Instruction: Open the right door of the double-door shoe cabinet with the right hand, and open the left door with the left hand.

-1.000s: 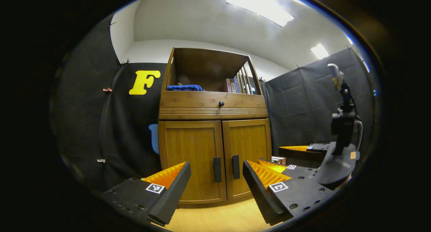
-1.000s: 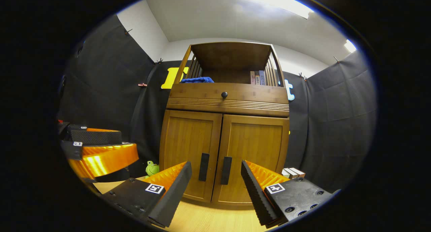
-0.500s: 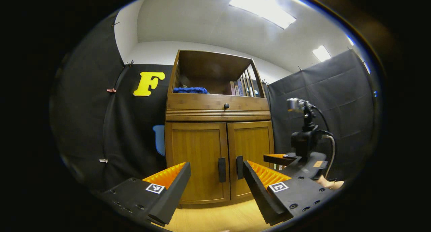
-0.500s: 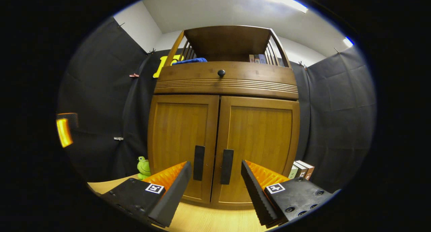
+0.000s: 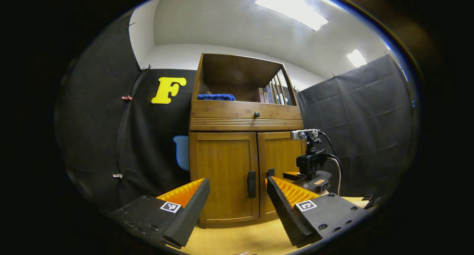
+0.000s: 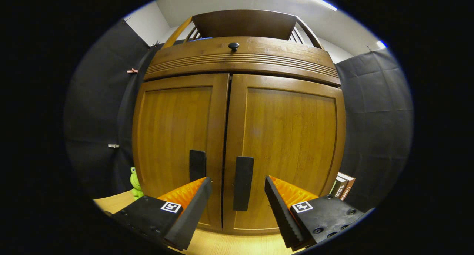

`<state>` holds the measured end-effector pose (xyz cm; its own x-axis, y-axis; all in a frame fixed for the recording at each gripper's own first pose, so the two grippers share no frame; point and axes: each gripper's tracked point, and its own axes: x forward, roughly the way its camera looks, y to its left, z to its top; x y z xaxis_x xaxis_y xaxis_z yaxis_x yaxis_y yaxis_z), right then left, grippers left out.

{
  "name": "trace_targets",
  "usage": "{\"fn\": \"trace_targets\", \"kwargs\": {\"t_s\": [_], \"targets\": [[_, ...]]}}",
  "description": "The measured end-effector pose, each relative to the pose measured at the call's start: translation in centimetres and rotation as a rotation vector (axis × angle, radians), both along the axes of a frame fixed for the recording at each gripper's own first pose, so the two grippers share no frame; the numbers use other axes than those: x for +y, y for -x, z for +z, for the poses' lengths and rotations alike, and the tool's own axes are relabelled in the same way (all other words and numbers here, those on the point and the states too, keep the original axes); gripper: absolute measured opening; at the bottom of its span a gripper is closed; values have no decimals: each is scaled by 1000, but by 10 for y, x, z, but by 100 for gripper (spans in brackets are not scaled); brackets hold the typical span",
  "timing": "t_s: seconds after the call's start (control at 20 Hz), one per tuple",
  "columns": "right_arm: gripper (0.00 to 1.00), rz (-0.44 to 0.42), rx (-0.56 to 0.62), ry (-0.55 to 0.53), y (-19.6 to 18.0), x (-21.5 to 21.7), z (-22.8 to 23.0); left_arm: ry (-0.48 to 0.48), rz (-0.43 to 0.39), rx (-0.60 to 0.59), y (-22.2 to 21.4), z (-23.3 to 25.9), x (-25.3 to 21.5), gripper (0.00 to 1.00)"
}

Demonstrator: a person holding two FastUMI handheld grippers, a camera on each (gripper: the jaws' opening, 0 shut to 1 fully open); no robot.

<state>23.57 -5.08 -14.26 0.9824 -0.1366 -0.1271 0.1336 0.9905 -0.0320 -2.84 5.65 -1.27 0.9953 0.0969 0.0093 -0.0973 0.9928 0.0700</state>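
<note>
- Reaching for the right handle [image 6: 243, 183], the right gripper [image 6: 237, 207] is spread; centre it, then pinch.
- Left gripper [image 5: 238, 207] waits spread, left door [image 5: 226, 173] closed.

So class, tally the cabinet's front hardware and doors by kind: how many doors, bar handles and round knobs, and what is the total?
Doors: 2, left door and right door, both shut
Bar handles: 2, left handle and right handle
Round knobs: 1, drawer knob
Total: 5
</note>
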Motion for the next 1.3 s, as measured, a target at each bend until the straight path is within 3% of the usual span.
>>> {"fn": "trace_targets", "kwargs": {"t_s": [0.45, 0.6, 0.75, 0.95, 1.0, 1.1, 1.3], "targets": [[84, -36, 37, -11, -45, -12, -30, -8, 48, 30, -10, -15, 27, 96], [47, -19, 31, -10, -52, -9, -33, -2, 55, 47, -14, -23, 32, 96], [29, -14, 40, -37, -51, -8, -32, -14, 63, 68, -14, -28, 35, 96], [33, -8, 47, -13, -49, -9, -33, -21, 55, 88, -13, -34, 30, 96], [28, -4, 48, -12, -49, -9, -32, -21, 51, 95, -12, -37, 29, 96], [33, 5, 57, -24, -46, -9, -33, -22, 55, 100, -10, -37, 30, 96], [28, 27, 68, -15, -40, -8, -31, -22, 54, 102, -6, -37, 24, 96]]}}
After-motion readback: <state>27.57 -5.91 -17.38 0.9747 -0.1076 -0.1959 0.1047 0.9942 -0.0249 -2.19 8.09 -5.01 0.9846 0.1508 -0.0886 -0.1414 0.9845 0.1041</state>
